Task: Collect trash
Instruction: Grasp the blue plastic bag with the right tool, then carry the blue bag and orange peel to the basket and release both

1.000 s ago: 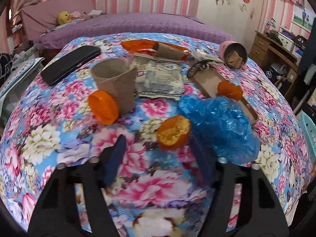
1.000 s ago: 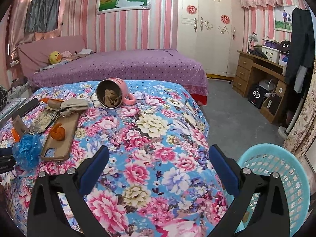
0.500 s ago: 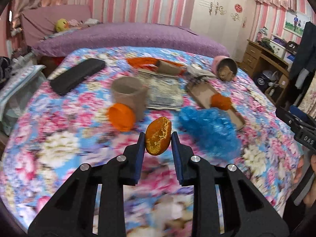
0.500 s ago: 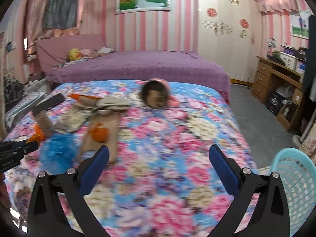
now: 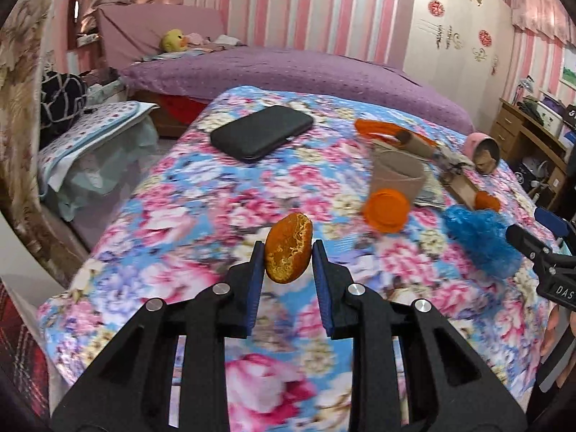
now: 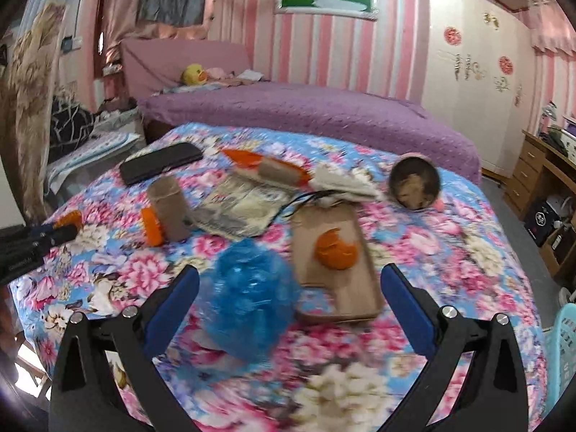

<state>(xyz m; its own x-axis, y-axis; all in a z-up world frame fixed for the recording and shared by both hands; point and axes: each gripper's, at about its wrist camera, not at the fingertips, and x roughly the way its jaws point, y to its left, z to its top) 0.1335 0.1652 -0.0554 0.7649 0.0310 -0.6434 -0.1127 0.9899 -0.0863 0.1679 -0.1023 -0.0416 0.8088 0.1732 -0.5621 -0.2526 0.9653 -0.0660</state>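
My left gripper (image 5: 288, 252) is shut on an orange peel (image 5: 288, 248) and holds it above the floral table (image 5: 172, 237). It also shows at the left edge of the right wrist view (image 6: 68, 228). My right gripper (image 6: 288, 288) is open and empty, hovering over a crumpled blue plastic bag (image 6: 252, 298), which also shows in the left wrist view (image 5: 478, 237). Another orange peel (image 6: 334, 248) lies on a brown tray (image 6: 363, 291). A cardboard tube (image 6: 171, 212) with an orange lid (image 6: 151, 226) stands on the table.
A black case (image 5: 261, 133) lies at the table's far left. A printed wrapper (image 6: 241, 212), an orange packet (image 6: 266, 163), a rag (image 6: 342, 183) and a tipped pink mug (image 6: 414, 187) lie further back. A light blue basket (image 6: 561, 360) stands at the right edge. A purple bed (image 6: 306, 115) is behind.
My left gripper closed on the orange peel, lifted it off the table and swung left. My right gripper moved left from the table's right side to above the blue bag.
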